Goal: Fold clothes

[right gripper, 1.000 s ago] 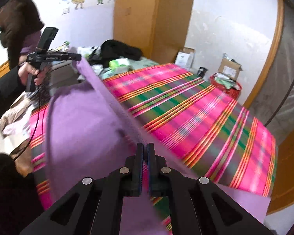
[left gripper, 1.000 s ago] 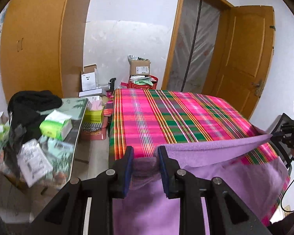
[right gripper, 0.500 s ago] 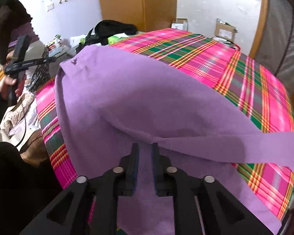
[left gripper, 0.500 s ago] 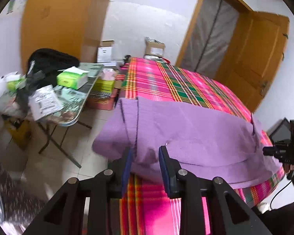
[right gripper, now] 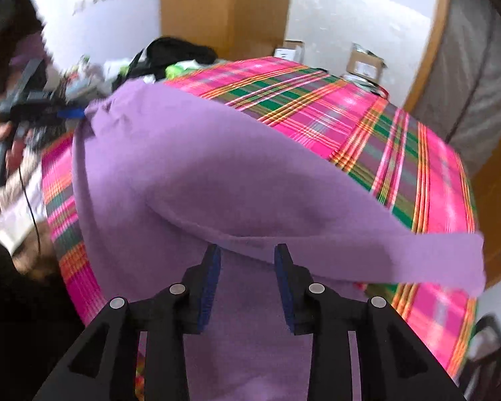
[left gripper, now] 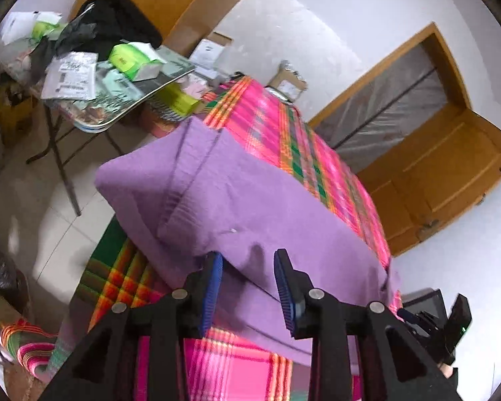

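A purple garment (left gripper: 250, 207) lay folded over on a bed covered with a pink plaid sheet (left gripper: 317, 153), near the bed's foot end. The left gripper (left gripper: 248, 267) and the right gripper (right gripper: 247, 260) each sat at the fold's near edge. The jaws of both had just been opening, and both stood apart with the cloth edge between them but not pinched; the garment appeared released.

What could have gone wrong: in the left wrist view one corner of the garment hung past the bed's side edge, over the tiled floor (left gripper: 33, 207). If a pad had snagged the cloth while pulling back, the weight of that overhang might have dragged the fold open or off the bed. In the right wrist view a long sleeve-like flap (right gripper: 417, 254) stretched out toward the bed's other side and could also have slipped or skewed the fold.

Room to move: the far half of the sheet was bare. A cluttered folding table (left gripper: 123, 107) stood near the bed's side, well apart from the grippers. A wooden door (left gripper: 444, 173) stood open beyond the bed.
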`<state>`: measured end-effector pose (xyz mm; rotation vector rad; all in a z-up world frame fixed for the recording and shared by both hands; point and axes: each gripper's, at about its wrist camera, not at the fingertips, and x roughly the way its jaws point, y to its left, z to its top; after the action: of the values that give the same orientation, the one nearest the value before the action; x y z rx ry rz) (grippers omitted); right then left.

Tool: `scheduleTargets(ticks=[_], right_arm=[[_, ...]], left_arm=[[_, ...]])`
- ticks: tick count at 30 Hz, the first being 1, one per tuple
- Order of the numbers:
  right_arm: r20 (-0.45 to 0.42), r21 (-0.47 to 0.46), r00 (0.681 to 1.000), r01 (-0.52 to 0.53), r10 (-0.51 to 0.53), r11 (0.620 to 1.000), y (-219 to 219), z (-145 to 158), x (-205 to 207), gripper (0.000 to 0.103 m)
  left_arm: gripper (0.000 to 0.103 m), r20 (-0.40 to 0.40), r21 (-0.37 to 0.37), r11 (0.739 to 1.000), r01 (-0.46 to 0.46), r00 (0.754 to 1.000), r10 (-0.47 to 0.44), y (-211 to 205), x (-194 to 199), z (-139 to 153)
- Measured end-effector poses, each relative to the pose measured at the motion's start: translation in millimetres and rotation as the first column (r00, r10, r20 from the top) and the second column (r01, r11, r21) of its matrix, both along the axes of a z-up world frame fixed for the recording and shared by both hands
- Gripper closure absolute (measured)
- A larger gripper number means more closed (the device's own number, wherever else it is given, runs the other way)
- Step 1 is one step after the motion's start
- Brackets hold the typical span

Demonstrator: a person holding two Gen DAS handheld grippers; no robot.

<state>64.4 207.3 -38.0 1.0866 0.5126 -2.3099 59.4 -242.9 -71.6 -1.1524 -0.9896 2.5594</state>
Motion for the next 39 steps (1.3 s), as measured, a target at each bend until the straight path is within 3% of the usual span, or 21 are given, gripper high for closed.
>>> scheduleTargets(ticks=[4,10,16,21,22,23,25,29,32,36,39], right_arm=[[-0.007,0.064,0.990,-0.138,0.139,0.988,-11.2,-0.8,-8.1,0.069],[0.047,0.168,0.950,-0.313,0.310,0.935,-33.1,-15.1,-13.0,0.069],[0.086,0.181,0.940,-0.339,0.329,0.923,-38.8,-30.7,-14.4,0.069],[0.098,0.157,0.949,-0.311,0.299,0.937,-36.4,-32.4,-15.2,0.073],[0.097,0.156,0.952,-0.304,0.291,0.940,-35.8,-32.1,-15.8,0.084],[0.090,0.164,0.955,-0.293,0.282,0.942,-36.0,-31.4,-16.2,0.094],[0.079,0.165,0.960,-0.277,0.268,0.946,-34.5,-28.8,-17.4,0.098],[0.031,0.148,0.964,-0.266,0.264,0.953,-32.5,-10.8,-12.9,0.099],[-0.024,0.106,0.969,-0.244,0.248,0.964,-24.9,21.1,-14.6,0.099],[-0.095,0.061,0.971,-0.214,0.219,0.975,-17.1,69.1,-12.9,0.099],[-0.102,0.035,0.960,-0.258,0.261,0.965,-27.9,84.7,2.0,0.101]], left_arm=[[0.070,0.032,0.044,0.998,-0.036,0.999,0.034,-3.8,-2.4,-7.1],[0.070,0.021,0.036,0.998,-0.052,0.998,0.052,-1.9,-2.1,-0.3],[0.070,0.069,0.068,0.995,-0.073,0.995,0.068,-3.5,-9.8,-11.9],[0.070,0.085,0.085,0.993,-0.085,0.993,0.078,-3.8,-15.4,-17.2],[0.071,0.084,0.090,0.992,-0.088,0.993,0.080,-4.8,-16.7,-17.5],[0.082,0.083,0.097,0.991,-0.092,0.993,0.084,-6.6,-18.6,-18.1],[0.100,0.075,0.094,0.990,-0.101,0.993,0.094,-9.2,-22.0,-15.9],[0.100,-0.006,0.063,0.995,-0.071,0.997,0.071,-8.9,-32.3,10.2],[0.100,-0.081,0.023,0.999,-0.037,0.996,0.038,-5.5,-47.8,42.4],[0.100,-0.193,-0.014,1.000,0.021,0.981,-0.023,-4.9,-75.2,90.9],[0.100,-0.253,-0.040,0.999,0.027,0.967,-0.037,-11.7,-70.0,109.3]])
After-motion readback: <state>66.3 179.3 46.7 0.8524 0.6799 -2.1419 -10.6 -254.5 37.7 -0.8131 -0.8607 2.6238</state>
